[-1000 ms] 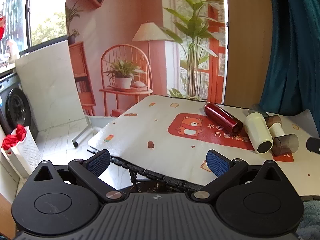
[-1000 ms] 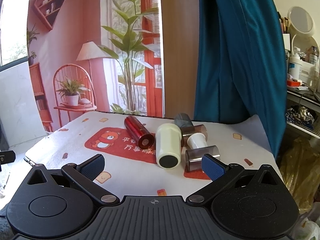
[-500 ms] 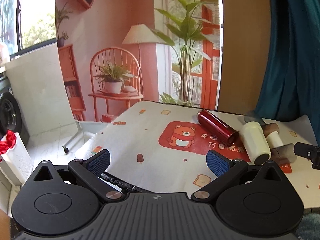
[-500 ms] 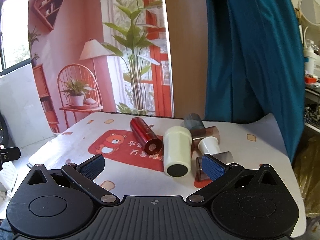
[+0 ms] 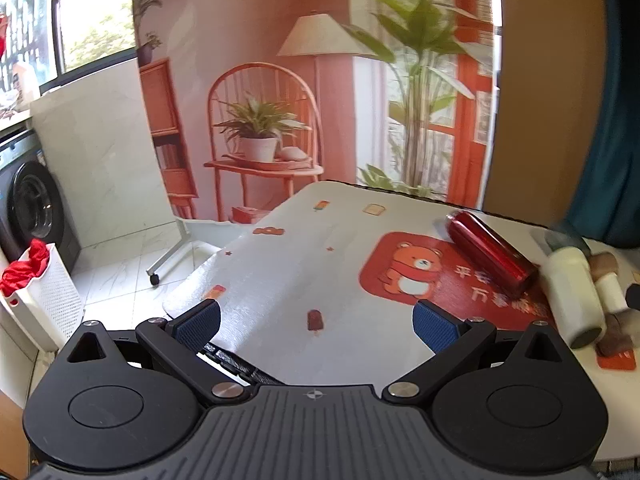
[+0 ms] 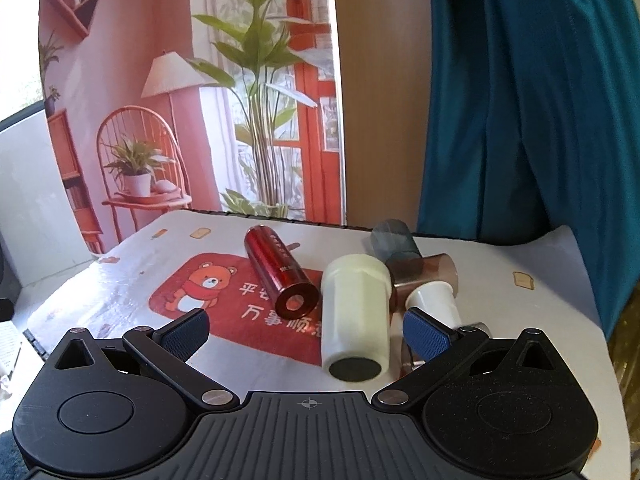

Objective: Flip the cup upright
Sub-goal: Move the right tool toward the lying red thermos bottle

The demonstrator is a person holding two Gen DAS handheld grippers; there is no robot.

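Note:
Several cups lie on their sides on the table. A red metal cup (image 6: 282, 276) lies left, a cream cup (image 6: 355, 316) in the middle, its dark base towards me. A small white cup with a clear brown part (image 6: 434, 300) and a grey-brown cup (image 6: 394, 242) lie to the right. My right gripper (image 6: 306, 330) is open and empty just in front of the cream cup. My left gripper (image 5: 316, 322) is open and empty over the table's left part; the red cup (image 5: 490, 258) and the cream cup (image 5: 576, 300) lie to its right.
The table has a white cloth (image 5: 304, 264) with a red bear print (image 6: 208, 288). A teal curtain (image 6: 520, 100) hangs behind on the right. A white basket with red cloth (image 5: 36, 292) and a washing machine (image 5: 28, 204) stand on the floor at left.
Both grippers have moved forward over the table towards the cups. The cups have not moved. Both stay open.

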